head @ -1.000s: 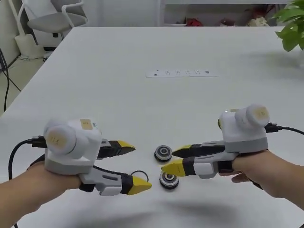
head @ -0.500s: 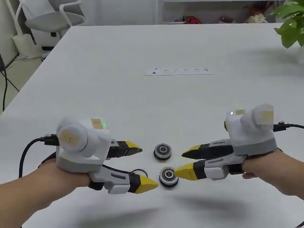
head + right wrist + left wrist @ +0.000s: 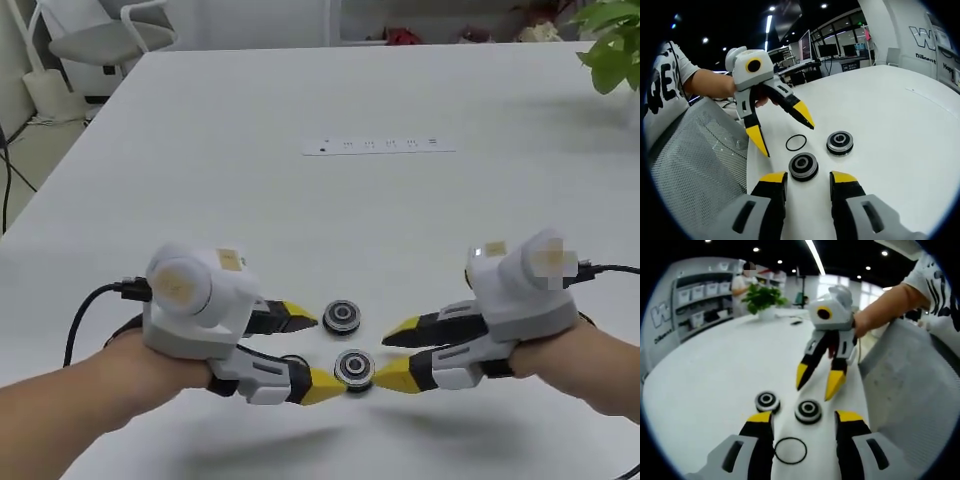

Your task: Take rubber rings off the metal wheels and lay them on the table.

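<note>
A: Both tools are in low over the smooth, matte white table [image 3: 250, 180]. The white-bodied left gripper [image 3: 318, 350], black jaws tipped in yellow, has those jaws spread wide and holds nothing.

B: The matching right gripper [image 3: 386, 354] faces it, jaws apart as well and empty. Between the two sets of tips sits the near wheel [image 3: 354, 367], a small round metal wheel with a shiny hub and a dark outer band.

A: In the right gripper view it lies just ahead of the yellow tips, in line with the gap. Whether any tip touches it, one cannot tell.

B: The far wheel [image 3: 342, 315], same build, sits just beyond it, a little apart.

A: A thin black rubber ring [image 3: 790, 450] lies flat and loose on the table, between the left gripper's jaws in the left gripper view, just short of the near wheel.

B: Against a second ago, the left gripper has pushed in toward the wheels, and its lower jaw now covers most of that ring in the head view. The right gripper has eased back a touch. The wheels haven't shifted against each other.

A: Any writing? A big "W" on the wall [image 3: 920, 36]; the smaller lines under it are too blurred to read. A flat white power strip [image 3: 378, 146] lies farther up the table, its markings too small to read.
</note>
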Demonstrator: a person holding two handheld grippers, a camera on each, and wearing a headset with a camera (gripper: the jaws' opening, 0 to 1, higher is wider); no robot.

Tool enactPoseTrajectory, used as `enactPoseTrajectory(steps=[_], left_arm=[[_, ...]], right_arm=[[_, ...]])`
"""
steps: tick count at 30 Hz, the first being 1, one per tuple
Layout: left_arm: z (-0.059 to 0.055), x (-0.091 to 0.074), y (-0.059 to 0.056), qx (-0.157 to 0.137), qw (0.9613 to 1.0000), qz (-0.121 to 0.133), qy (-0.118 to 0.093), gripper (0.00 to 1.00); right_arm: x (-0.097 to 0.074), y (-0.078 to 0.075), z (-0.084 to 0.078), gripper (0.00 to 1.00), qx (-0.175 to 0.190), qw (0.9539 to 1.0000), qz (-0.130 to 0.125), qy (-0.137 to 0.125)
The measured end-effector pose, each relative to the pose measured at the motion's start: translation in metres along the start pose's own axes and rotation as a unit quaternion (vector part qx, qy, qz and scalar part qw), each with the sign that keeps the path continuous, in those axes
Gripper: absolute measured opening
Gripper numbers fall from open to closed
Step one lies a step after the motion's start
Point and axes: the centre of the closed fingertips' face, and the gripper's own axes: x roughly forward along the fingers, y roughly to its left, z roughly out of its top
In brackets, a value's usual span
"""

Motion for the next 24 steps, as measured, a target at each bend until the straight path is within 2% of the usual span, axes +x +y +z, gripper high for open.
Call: enactPoseTrajectory(steps=[5,24], left_arm=[[-0.003,0.006,-0.003,0.002,0.9999,-0.012,0.008,0.45],[-0.007,0.018,-0.007,-0.005,0.9996,-0.025,0.016,0.35]], right_arm=[[0.003,0.001,-0.004,0.28,-0.008,0.9999,0.003,0.008],[0.013,0.006,-0.012,0.20,-0.026,0.9994,0.010,0.023]])
